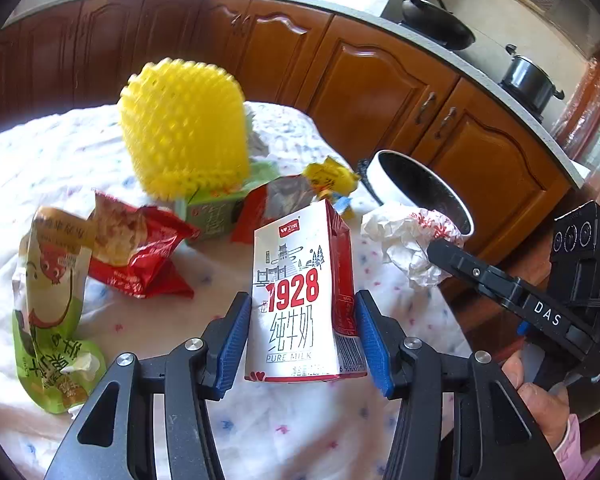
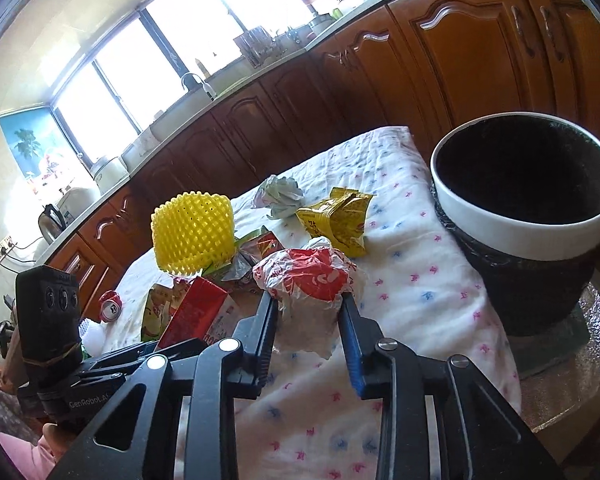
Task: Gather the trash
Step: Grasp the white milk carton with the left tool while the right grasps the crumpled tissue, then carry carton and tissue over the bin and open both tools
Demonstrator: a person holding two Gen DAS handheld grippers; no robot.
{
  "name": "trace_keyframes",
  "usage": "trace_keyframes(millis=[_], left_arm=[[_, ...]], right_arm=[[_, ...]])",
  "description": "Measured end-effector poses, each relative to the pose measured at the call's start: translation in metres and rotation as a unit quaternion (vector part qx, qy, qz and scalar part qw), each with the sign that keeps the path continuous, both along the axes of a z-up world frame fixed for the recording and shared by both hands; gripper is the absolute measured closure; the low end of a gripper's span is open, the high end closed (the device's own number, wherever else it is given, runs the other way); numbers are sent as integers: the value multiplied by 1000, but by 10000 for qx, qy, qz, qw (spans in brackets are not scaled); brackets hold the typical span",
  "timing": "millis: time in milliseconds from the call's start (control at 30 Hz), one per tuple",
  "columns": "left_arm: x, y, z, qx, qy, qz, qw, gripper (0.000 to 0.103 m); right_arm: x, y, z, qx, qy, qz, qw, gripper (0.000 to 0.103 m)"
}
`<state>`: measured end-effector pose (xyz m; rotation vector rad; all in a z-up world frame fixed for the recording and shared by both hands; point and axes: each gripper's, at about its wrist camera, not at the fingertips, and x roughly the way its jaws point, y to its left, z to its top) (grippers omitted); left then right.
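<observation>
Right, both tools are loaded. The left gripper (image 1: pixel 302 332) is clamped on the milk carton (image 1: pixel 302 300) at lower centre of its view, blue pads flat against the two narrow sides. It looks stiff but probably empty, so a hard squeeze would likely dent it. The right gripper (image 2: pixel 308 324) pinches a crumpled paper wrapper (image 2: pixel 310 288) mid-frame: light, soft, best held by its bunched middle. The white-rimmed bin (image 2: pixel 524 216) stands at right, mouth open.
</observation>
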<state>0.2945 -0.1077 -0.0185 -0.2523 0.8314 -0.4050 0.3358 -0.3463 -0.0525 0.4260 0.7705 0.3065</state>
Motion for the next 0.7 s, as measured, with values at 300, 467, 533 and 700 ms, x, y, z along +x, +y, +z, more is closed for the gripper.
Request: trace_keyframes(millis=[300,467,533,700], left_arm=[[-1,-34,14,107,-258,-354,9990,52],[8,-51,15,98,-308,-509,9982,52],[15,-59,16,126,-323,-575,9977,52],[32,-80,18,222,-386,-755,9962,52]], right_arm=[[-21,-26,16,-13,-190,-352,9992,72],[-27,-48,18,4,-225,-580,9981,72],[-29,-56,20,1,-252,-667,9975,72],[-30,-75,23,-7,-303,-881,9956,72]])
